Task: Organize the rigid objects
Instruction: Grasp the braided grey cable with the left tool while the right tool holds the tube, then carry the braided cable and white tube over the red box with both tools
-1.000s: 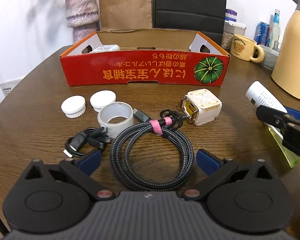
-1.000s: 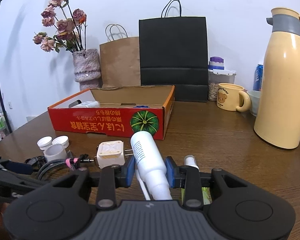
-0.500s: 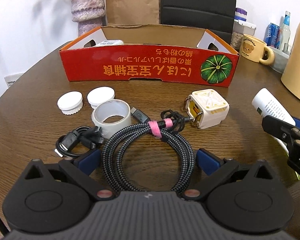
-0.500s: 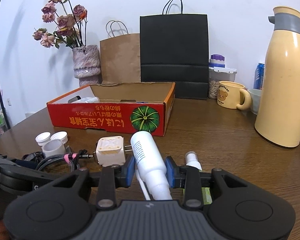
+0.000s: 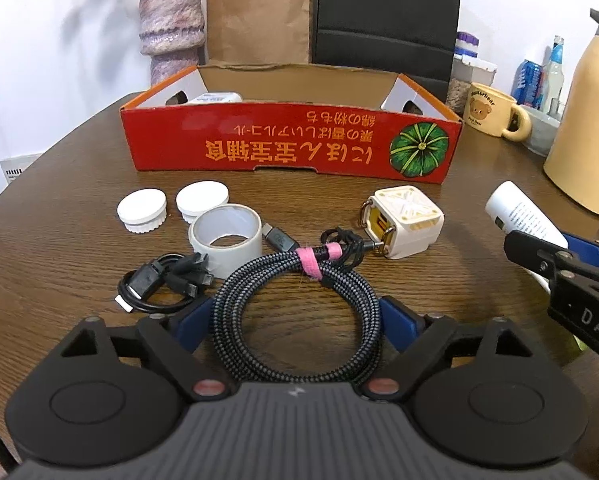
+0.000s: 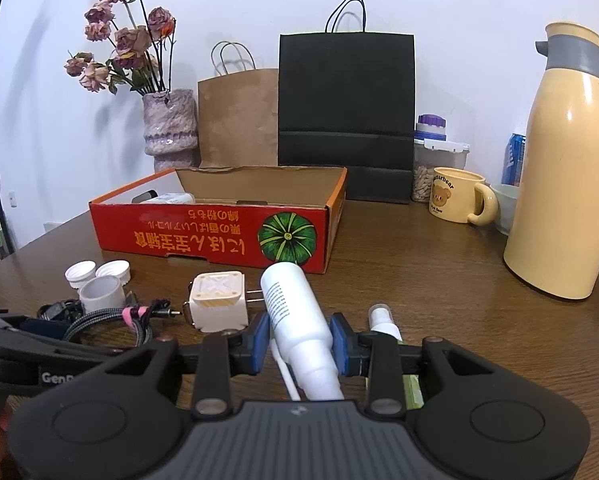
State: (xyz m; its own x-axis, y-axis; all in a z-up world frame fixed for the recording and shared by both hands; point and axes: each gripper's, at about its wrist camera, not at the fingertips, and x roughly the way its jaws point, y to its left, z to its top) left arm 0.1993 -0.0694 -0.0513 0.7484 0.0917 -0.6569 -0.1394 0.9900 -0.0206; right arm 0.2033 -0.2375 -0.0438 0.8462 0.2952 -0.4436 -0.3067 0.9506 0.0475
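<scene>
A brown wooden table (image 5: 59, 248) fills both views. At 12 o'clock in the left wrist view, across the table, sits the open red box (image 5: 291, 144), its printed front wall facing the camera; a white item shows inside it at its 10 o'clock corner. Behind the box stand a black bag (image 6: 346, 116), a brown bag (image 6: 239, 120) and a vase (image 6: 170, 128) of dried flowers. At 2 o'clock in the right wrist view stands a tall cream flask (image 6: 567, 168), with a bear mug (image 6: 455, 196) beside it.

The left gripper (image 5: 295, 316) has just been closing; its blue pads (image 5: 191, 320) flank the coiled braided cable (image 5: 295, 312), touching or all but touching the coil's sides; whether they press it I cannot tell. A pink tie binds the coil at its 12 o'clock. The right gripper (image 6: 297, 338) is clenched on a white bottle (image 6: 295, 316), which points away toward the box.

At 1 o'clock from the coil lies a white charger cube (image 5: 403, 222). At 11 o'clock stands a tape roll (image 5: 225, 234), with two white caps (image 5: 142, 210) beyond it. At 9 o'clock lies a small black cable (image 5: 159, 284). A small spray bottle (image 6: 383, 320) lies just right of the right gripper.
</scene>
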